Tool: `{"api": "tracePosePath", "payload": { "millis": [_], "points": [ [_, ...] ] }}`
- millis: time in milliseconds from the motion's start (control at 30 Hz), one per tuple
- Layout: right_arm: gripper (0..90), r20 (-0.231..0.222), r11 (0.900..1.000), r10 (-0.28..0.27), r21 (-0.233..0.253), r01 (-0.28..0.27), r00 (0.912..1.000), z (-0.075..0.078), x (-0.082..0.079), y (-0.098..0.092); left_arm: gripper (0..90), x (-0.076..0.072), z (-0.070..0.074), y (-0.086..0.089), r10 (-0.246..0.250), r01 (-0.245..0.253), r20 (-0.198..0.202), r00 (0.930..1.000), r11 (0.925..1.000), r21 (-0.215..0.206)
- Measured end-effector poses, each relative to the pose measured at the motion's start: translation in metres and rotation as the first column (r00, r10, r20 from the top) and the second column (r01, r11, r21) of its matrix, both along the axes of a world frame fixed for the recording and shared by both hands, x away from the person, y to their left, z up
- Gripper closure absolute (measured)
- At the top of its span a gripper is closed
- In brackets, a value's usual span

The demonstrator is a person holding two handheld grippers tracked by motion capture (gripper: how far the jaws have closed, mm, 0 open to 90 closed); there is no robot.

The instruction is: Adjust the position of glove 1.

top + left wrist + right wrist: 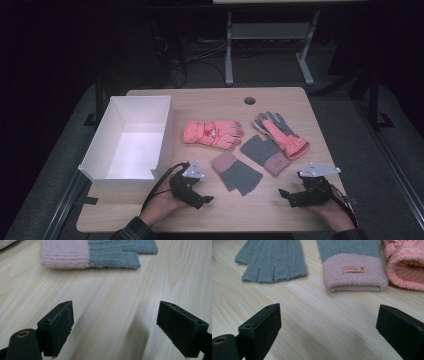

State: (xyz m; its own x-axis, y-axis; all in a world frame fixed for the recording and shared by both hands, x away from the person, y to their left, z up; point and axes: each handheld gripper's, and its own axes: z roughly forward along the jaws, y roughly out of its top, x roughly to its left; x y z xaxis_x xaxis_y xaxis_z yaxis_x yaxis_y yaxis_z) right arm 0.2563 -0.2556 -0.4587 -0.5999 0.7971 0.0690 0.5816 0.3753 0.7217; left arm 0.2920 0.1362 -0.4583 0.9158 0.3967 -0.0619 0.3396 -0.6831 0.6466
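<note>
Two grey knit fingerless gloves with pink cuffs lie mid-table: one [236, 171] nearer me, the other [265, 154] behind it to the right. Two coral padded gloves lie beyond them, one [212, 133] at centre, one [280, 132] palm-up with grey fingers. My left gripper [204, 199] rests on the table just left of the nearer knit glove [100, 252], open and empty [115, 332]. My right gripper [286, 195] sits to the right, open [329, 332], facing the nearer knit glove's fingers [272, 260], the other's labelled cuff [354, 272] and a coral cuff [407, 267].
An empty white box [115, 170] stands at the table's left side, close to my left hand. The wooden table [250, 210] has bare wood between the grippers and a round cable hole [249, 100] at the back. A desk frame and cables stand on the dark floor beyond.
</note>
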Motion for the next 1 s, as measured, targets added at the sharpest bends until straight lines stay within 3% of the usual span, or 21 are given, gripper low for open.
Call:
{"api": "tracePosePath", "payload": {
  "millis": [167,200,367,500,533,567,633,700,733,767,800,900,933,1000],
  "points": [
    [5.7,-0.008,1.000,0.002,0.007,-0.002,1.0000,0.000,0.000,-0.002,14.7,0.000,-0.001,-0.003,0.015,-0.015,-0.015,0.9998,0.9999,0.008],
    [5.7,-0.008,1.000,0.002,0.009,-0.002,1.0000,-0.001,0.001,-0.002,16.2,0.001,0.000,-0.002,0.006,-0.006,-0.015,0.9999,0.9997,0.025],
    [5.7,-0.009,1.000,-0.008,0.010,0.008,0.9999,0.000,0.001,-0.004,26.5,0.000,0.003,-0.005,-0.007,0.007,-0.005,1.0000,0.9999,0.015],
    [5.7,-0.008,1.000,-0.021,0.009,0.021,0.9998,0.002,0.000,-0.004,43.3,-0.002,0.009,-0.008,-0.009,0.008,0.007,0.9999,0.9999,0.011],
    [5.7,-0.009,1.000,-0.026,0.010,0.026,0.9996,0.002,0.000,-0.004,43.3,-0.001,0.011,-0.009,0.003,-0.003,-0.002,1.0000,0.9999,-0.016],
    [5.7,0.000,1.000,-0.026,0.011,0.026,0.9997,0.003,0.000,-0.003,52.8,0.000,0.013,-0.009,0.007,-0.007,-0.005,1.0000,0.9998,-0.020],
    [5.7,0.003,1.000,-0.024,0.010,0.024,0.9997,0.003,0.001,-0.003,60.6,0.003,0.015,-0.010,0.018,-0.019,-0.028,0.9995,0.9990,-0.040],
    [5.7,-0.005,1.000,-0.020,0.008,0.020,0.9998,0.002,0.002,-0.003,74.1,0.006,0.016,-0.010,0.025,-0.026,-0.032,0.9992,0.9994,-0.022],
    [5.7,-0.009,1.000,-0.021,0.009,0.021,0.9997,0.002,0.002,-0.003,74.1,0.009,0.015,-0.011,0.027,-0.028,-0.051,0.9983,0.9994,-0.019],
    [5.7,-0.011,1.000,-0.022,0.015,0.022,0.9997,0.002,0.001,-0.003,81.2,0.011,0.015,-0.012,0.043,-0.044,-0.078,0.9960,0.9989,-0.017],
    [5.7,-0.009,1.000,-0.023,0.019,0.024,0.9997,0.002,0.002,-0.004,87.5,0.013,0.015,-0.013,0.032,-0.032,-0.081,0.9962,0.9995,-0.003],
    [5.7,-0.013,1.000,-0.025,0.014,0.025,0.9996,0.002,0.002,-0.004,89.7,0.016,0.016,-0.015,0.029,-0.029,-0.095,0.9951,0.9995,-0.007],
    [5.7,-0.013,1.000,-0.025,0.013,0.025,0.9996,0.002,0.002,-0.004,89.7,0.019,0.018,-0.017,0.036,-0.035,-0.070,0.9969,0.9993,0.015],
    [5.7,-0.009,1.000,-0.024,0.010,0.024,0.9997,0.002,0.001,-0.004,89.7,0.022,0.020,-0.019,0.038,-0.037,-0.065,0.9972,0.9993,0.009]
  ]
}}
